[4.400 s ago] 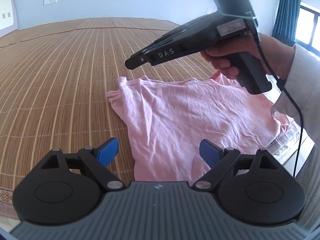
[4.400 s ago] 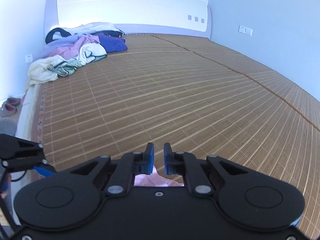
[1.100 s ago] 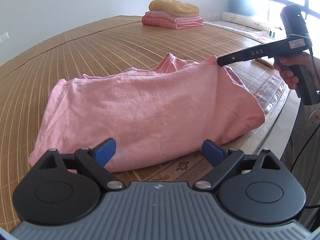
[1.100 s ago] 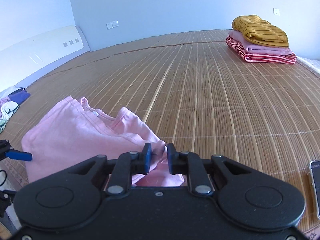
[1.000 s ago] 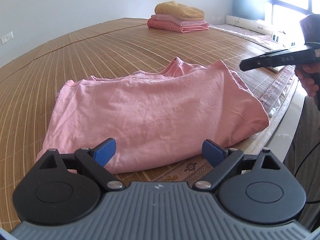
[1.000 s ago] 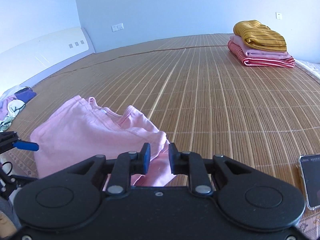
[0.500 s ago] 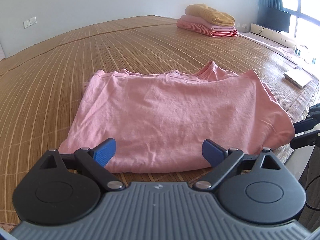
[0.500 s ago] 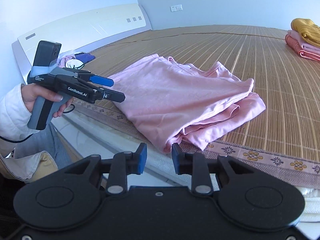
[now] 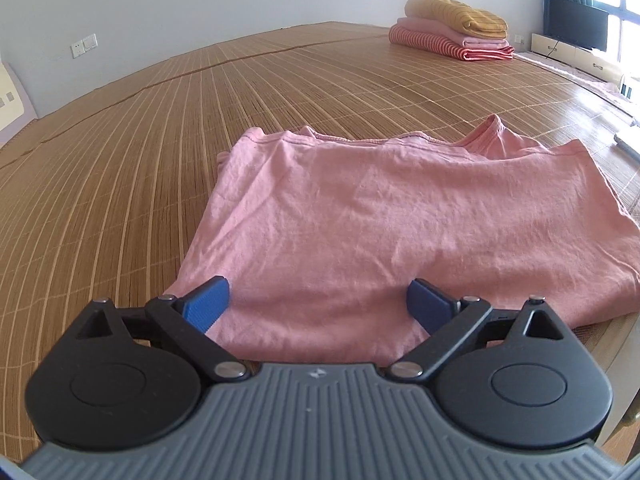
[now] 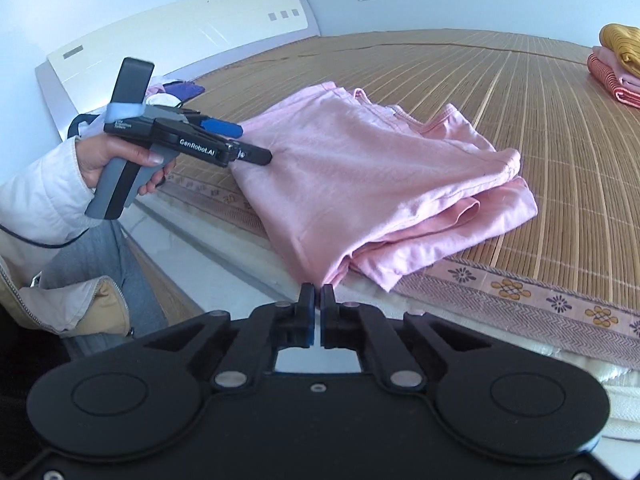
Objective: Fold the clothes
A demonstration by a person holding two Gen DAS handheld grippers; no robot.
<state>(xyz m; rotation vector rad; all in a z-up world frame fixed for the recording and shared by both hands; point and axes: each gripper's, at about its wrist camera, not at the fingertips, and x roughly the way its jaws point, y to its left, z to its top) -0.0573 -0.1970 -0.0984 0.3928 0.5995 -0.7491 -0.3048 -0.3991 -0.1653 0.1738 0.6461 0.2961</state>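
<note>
The left gripper (image 9: 318, 300) is held low and nearly level, its two blue-padded fingers (image 9: 206, 303) spread wide apart with nothing between them. From the right wrist view it shows from the side, pointing to the right, gripped at its grey handle by the person's left hand (image 10: 120, 158), the index finger curled near the trigger and a white sleeve (image 10: 38, 196) covering the wrist. The right gripper (image 10: 316, 306) points forward and slightly down, its fingers (image 10: 306, 312) drawn almost together, leaving only a thin slit between the pads, and they grasp nothing.
</note>
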